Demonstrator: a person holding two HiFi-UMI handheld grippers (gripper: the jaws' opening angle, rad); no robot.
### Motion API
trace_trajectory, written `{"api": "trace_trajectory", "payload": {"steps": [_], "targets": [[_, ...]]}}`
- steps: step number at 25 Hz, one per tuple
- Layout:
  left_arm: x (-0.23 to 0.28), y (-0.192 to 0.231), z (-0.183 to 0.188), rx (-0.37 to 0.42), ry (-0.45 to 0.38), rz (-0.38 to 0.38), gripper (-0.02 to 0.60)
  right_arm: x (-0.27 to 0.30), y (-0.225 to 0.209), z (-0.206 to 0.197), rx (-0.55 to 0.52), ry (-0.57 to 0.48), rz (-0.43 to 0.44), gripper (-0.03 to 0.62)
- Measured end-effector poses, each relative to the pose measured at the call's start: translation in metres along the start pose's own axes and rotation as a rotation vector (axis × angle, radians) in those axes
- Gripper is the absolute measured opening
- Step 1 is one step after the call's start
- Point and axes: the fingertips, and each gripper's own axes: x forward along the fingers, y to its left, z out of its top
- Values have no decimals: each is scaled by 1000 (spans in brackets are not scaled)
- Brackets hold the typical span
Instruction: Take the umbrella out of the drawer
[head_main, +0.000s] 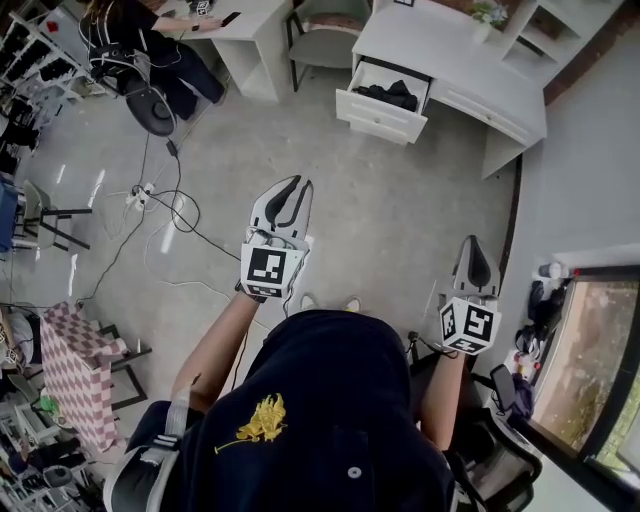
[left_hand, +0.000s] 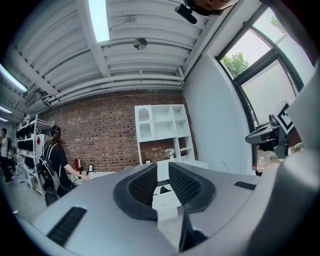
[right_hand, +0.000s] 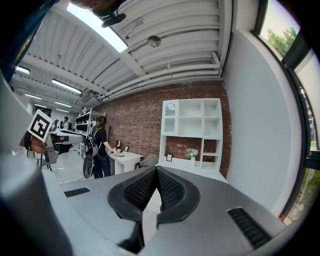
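The white desk (head_main: 470, 60) stands across the room at the upper right of the head view. Its drawer (head_main: 378, 115) is pulled open, and a black folded thing, the umbrella (head_main: 390, 94), lies inside. Both grippers are held up far from it, pointing level toward the desk. My left gripper (head_main: 290, 183) (left_hand: 162, 169) stands open by a narrow gap with nothing between its pads. My right gripper (head_main: 472, 242) (right_hand: 156, 171) is shut and empty, its tips touching. Between the left jaws, a strip of the white desk shows in the distance.
A person (head_main: 140, 40) sits at another white desk at the upper left, with an office chair (head_main: 150, 108) behind. Cables (head_main: 165, 210) trail over the concrete floor. A checkered table (head_main: 75, 365) stands at the left, a grey chair (head_main: 325, 35) by the desk, and white shelves (left_hand: 162, 125) against the brick wall.
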Motion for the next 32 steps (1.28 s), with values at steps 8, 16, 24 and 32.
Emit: {"api": "trace_trajectory", "payload": {"steps": [8,16,24,32], "targets": [[29,-18,1,-21,21,-56,243,15,-5,-4,23,-10,56,124],[52,-39,1,-15,40,-78,278,39,7,-9,86,-25,228,361],[65,-57,-1,1,94,-77,316,58,-11,-14,153,-30,277,459],[94,-30,-24,-23,132,-85,319,92,-14,-18,165,1,213,463]]}}
